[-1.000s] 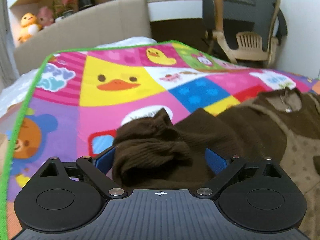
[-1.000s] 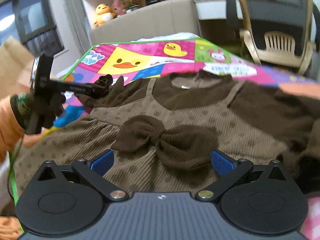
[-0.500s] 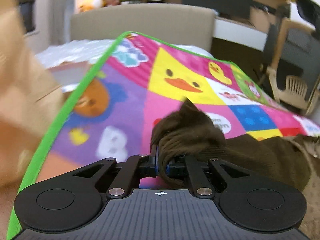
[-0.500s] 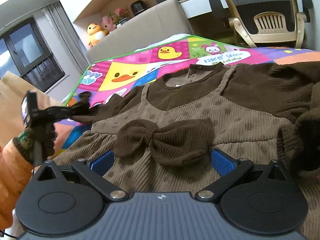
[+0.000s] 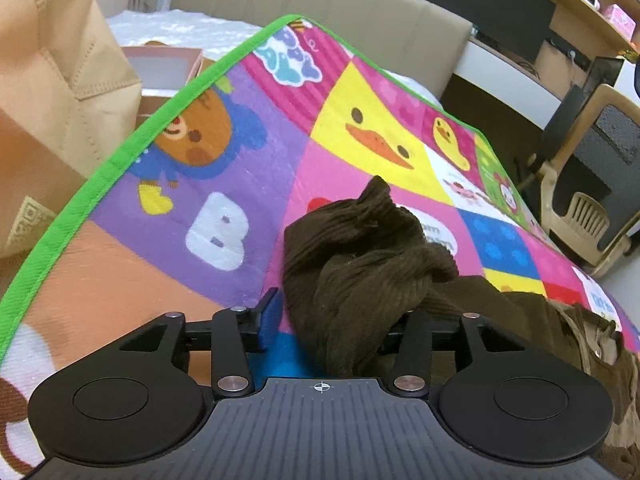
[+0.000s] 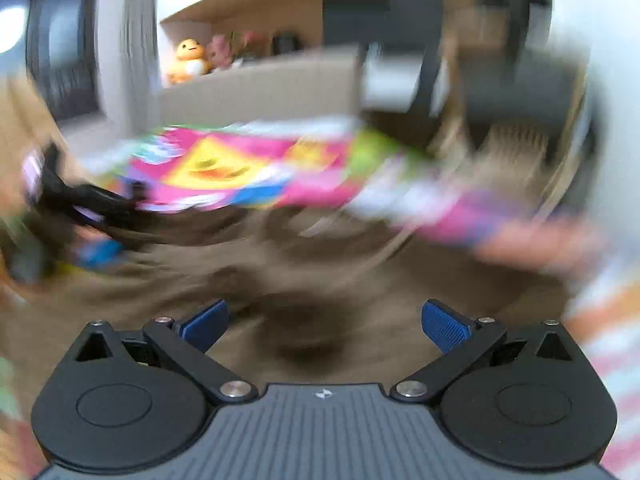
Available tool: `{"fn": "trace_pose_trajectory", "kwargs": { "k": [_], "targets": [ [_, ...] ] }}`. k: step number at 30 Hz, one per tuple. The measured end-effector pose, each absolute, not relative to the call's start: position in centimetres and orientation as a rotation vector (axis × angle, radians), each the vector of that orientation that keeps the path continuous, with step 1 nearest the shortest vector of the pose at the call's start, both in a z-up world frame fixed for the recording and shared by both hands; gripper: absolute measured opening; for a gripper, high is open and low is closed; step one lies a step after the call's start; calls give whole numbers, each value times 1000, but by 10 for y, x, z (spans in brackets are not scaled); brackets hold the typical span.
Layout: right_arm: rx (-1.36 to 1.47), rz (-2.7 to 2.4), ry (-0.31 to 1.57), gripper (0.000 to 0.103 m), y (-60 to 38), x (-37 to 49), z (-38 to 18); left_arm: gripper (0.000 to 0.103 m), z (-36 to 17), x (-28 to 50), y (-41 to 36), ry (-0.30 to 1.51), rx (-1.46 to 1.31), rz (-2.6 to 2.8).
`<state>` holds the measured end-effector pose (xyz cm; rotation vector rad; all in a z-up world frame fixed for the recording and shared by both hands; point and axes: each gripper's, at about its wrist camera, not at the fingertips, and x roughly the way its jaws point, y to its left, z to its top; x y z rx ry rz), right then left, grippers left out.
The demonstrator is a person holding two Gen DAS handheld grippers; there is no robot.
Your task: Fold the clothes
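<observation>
left wrist view: the left gripper (image 5: 338, 316) sits at the lower centre of the frame, its jaws partly apart with a bunched dark brown ribbed sleeve (image 5: 360, 264) heaped between them; one blue pad shows at the left side of the cloth, the other is hidden by it, so whether they pinch the cloth cannot be told. the sleeve runs to the lower right into a lighter brown garment (image 5: 592, 344). under it lies a quilted play mat (image 5: 224, 168) with bright cartoon squares and a green border. a tan fabric bag (image 5: 52, 52) fills the upper left.

right wrist view: heavily motion-blurred. the right gripper (image 6: 324, 320) shows at the bottom, its ridged blue pads (image 6: 444, 326) spread wide apart with nothing between them, over smeared brown cloth (image 6: 360, 280).
</observation>
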<state>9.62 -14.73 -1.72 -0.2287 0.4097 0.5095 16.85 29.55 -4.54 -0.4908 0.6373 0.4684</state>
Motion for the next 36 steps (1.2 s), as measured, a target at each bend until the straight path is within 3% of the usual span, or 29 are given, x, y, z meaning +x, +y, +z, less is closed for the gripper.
{"fn": "trace_pose_trajectory", "kwargs": {
  "k": [1,5,6,8,9,10,14,19,27,29,31,36],
  "targets": [
    [-324,412,363,103,-150,88,-15,51,-47,169,297,636,-500,467],
    [-360,253,496,103,-172,99,-31,64,-47,169,298,614,-536,458],
    [-360,249,524,99,-174,104,-38,65,-47,169,297,610,-541,454],
    [-389,237,536,69,-174,117,-49,66,-47,169,298,610,-547,446],
    [-393,233,540,31,-174,125,-52,66,-47,168,299,611,-551,442],
    [-326,243,535,15,-181,135,-37,66,-46,168,301,611,-563,437],
    [-192,279,413,10,-189,164,34,72,-44,163,306,599,-595,399],
    [-144,443,311,9,-141,196,106,72,-50,159,309,589,-607,387],
    [-78,725,484,10,-12,251,75,80,-45,158,305,602,-613,355],
    [-71,823,545,23,9,257,64,80,-46,159,304,606,-615,353],
    [-63,856,513,63,14,252,67,81,-47,163,301,611,-599,362],
    [4,823,354,79,-35,223,90,80,-48,179,288,630,-481,408]
  ]
}}
